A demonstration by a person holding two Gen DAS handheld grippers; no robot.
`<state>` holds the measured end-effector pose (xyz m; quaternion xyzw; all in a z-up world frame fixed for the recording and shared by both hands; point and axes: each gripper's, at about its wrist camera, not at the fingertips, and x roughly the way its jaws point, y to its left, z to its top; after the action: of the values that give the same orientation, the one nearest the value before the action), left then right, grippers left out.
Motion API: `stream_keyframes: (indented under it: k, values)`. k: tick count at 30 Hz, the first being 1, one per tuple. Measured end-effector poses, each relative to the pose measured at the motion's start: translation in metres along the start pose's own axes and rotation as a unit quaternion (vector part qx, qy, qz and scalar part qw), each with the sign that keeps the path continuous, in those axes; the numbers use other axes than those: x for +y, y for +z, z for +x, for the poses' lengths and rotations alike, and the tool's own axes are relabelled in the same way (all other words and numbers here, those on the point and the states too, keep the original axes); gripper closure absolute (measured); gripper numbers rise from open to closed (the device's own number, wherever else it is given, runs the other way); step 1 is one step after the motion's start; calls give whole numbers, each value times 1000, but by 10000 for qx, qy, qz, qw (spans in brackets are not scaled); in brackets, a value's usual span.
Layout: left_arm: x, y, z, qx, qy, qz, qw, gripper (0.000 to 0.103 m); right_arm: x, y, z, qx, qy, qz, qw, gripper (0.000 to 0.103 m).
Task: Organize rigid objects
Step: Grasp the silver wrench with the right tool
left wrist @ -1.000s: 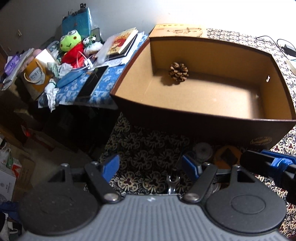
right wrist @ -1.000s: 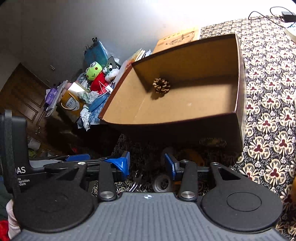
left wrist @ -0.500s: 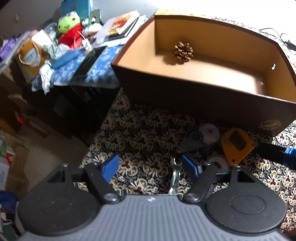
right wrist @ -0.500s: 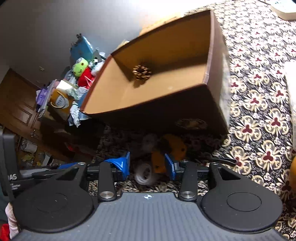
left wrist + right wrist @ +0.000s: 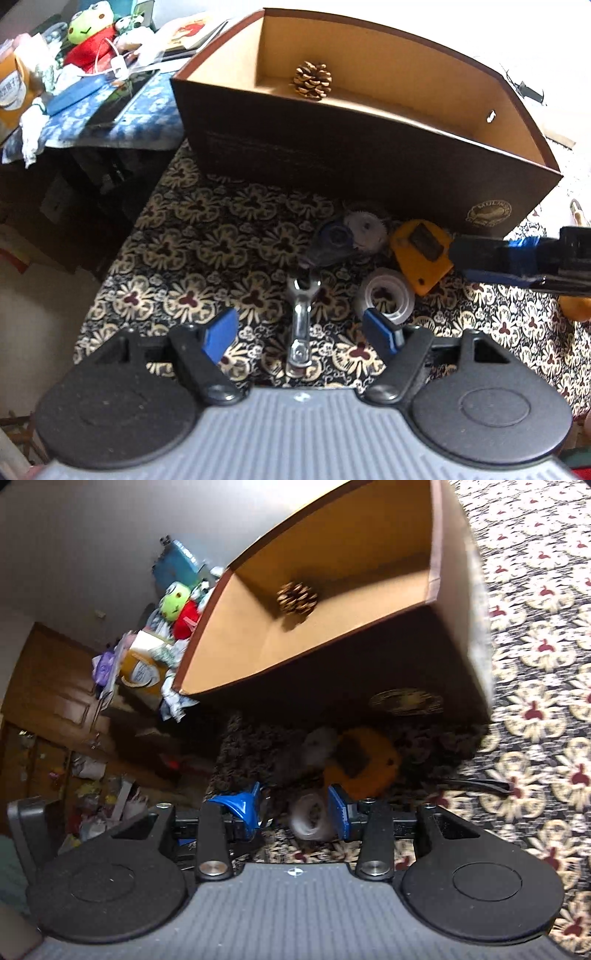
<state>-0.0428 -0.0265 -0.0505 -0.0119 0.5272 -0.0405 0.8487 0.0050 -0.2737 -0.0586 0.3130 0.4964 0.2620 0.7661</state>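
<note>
While its two blue-padded fingers stand wide apart with nothing between them, the left gripper (image 5: 301, 328) hangs low over the patterned cloth (image 5: 207, 266) of the counter. A chrome wrench (image 5: 303, 317) lies on the cloth in the gap between those fingers, its open end pointing away toward the box. Just beyond the right-hand pad sits a roll of clear tape (image 5: 386, 295), lying flat. Past the wrench lie a dark blue round-headed tool (image 5: 332, 243) and, touching it, a pale toothed disc (image 5: 367, 229). An orange tape measure (image 5: 421, 251) rests beside the disc and just behind the tape roll.

The right gripper (image 5: 293, 806) is also parted, its pads standing either side of the tape roll (image 5: 310, 818); whether they touch it is blurred and cannot be told. In the left view one of its fingers (image 5: 517, 254) reaches in from the right, close to the tape measure. Ahead of it lie the tape measure (image 5: 364, 764) and the pale disc (image 5: 319, 744), both in shadow.

Behind all these stands a large brown cardboard box (image 5: 369, 162), open at the top, its near wall close to the small things. A pine cone (image 5: 312, 79) sits inside against the far wall. To the left, a lower table with a blue cloth (image 5: 110, 118) carries a green frog plush (image 5: 90, 33) and papers.
</note>
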Motion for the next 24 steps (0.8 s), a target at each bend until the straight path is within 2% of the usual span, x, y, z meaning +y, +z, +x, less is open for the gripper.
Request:
stream_keyframes:
  k: [3, 6, 11, 14, 16, 24]
  values:
    - [3, -1, 6, 31, -130, -48, 9999, 31, 7, 0, 9, 140, 61, -97, 9998, 79]
    - [6, -2, 13, 91, -221, -55, 9997, 47, 13, 2, 19, 275, 133, -173, 9994, 79]
    - [17, -3, 23, 182, -281, -116, 9994, 51, 24, 4, 33, 447, 142, -380, 9982, 79]
    - [21, -3, 26, 210, -346, -126, 9991, 58, 30, 5, 43, 534, 127, -491, 9973, 79]
    - [23, -4, 30, 274, -403, -102, 9988, 75, 34, 3, 49, 610, 91, -558, 9965, 79]
    - [31, -4, 31, 153, -438, 7, 9989, 90, 44, 2, 74, 881, -51, -610, 9942, 79]
